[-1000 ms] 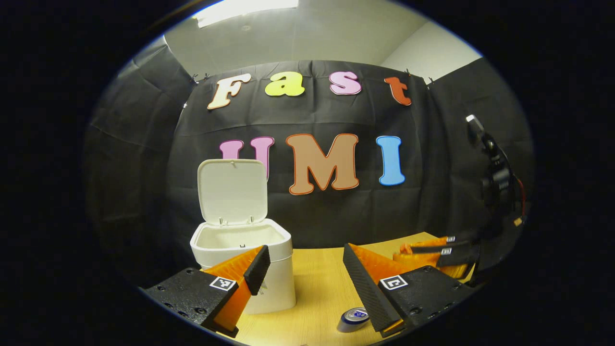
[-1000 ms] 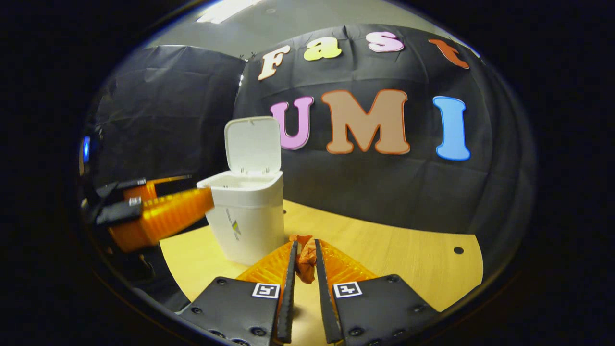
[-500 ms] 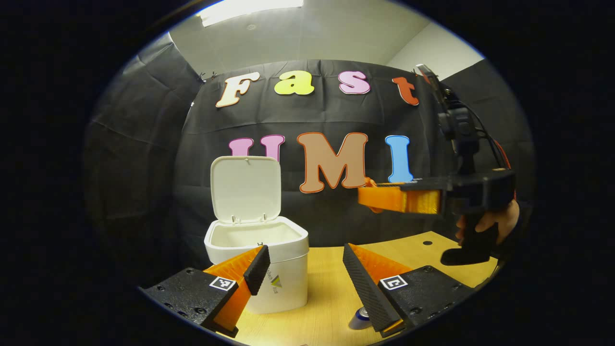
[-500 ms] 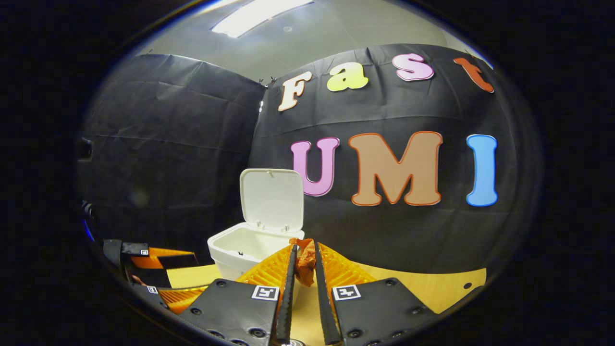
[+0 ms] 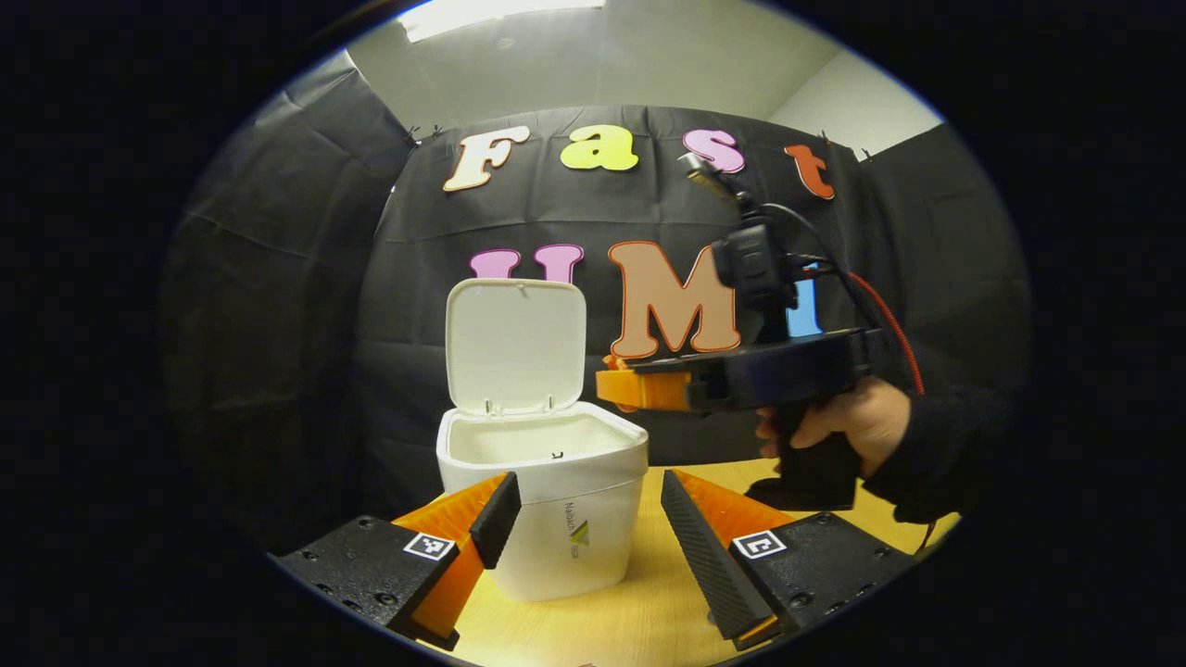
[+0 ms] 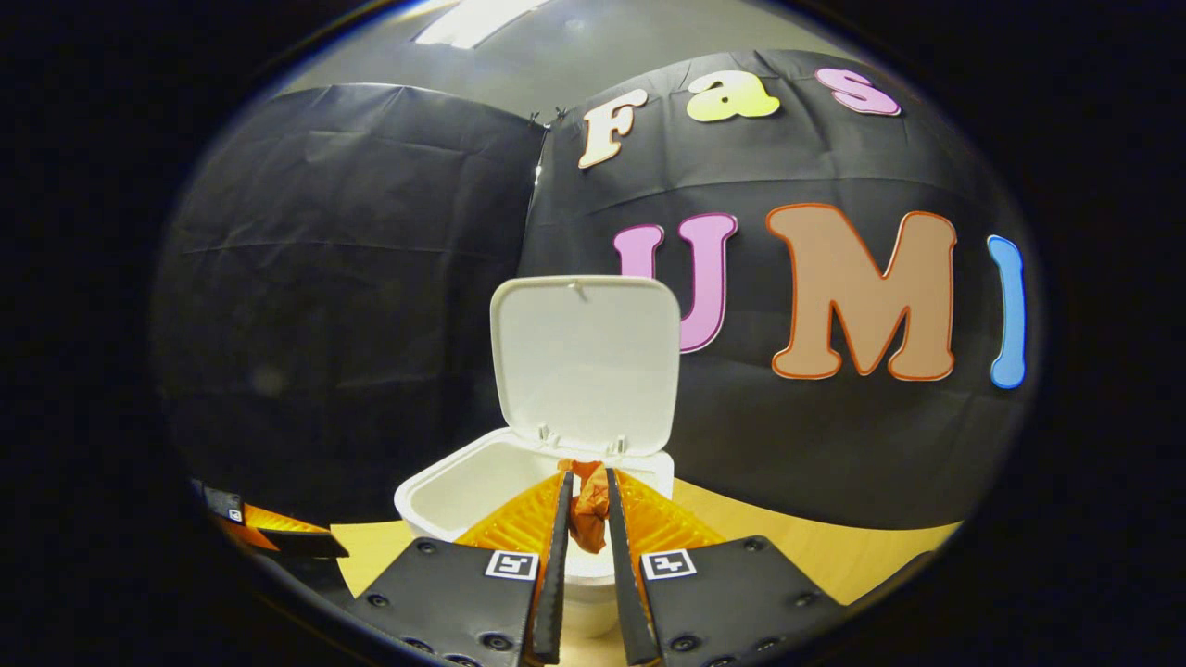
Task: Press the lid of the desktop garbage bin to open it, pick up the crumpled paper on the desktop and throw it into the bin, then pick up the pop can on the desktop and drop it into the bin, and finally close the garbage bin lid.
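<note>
Orange crumpled paper (image 6: 589,500) sits pinched in the right gripper (image 6: 584,519) above the open white bin (image 6: 463,486).

The white bin (image 5: 565,519) carries a small vertical line of print beside a yellow-and-dark chevron mark on its front wall in the left gripper view, too small to read. Square black-and-white coded tags sit on the left gripper (image 5: 584,519) and the right gripper (image 6: 586,519), bearing no letters
</note>
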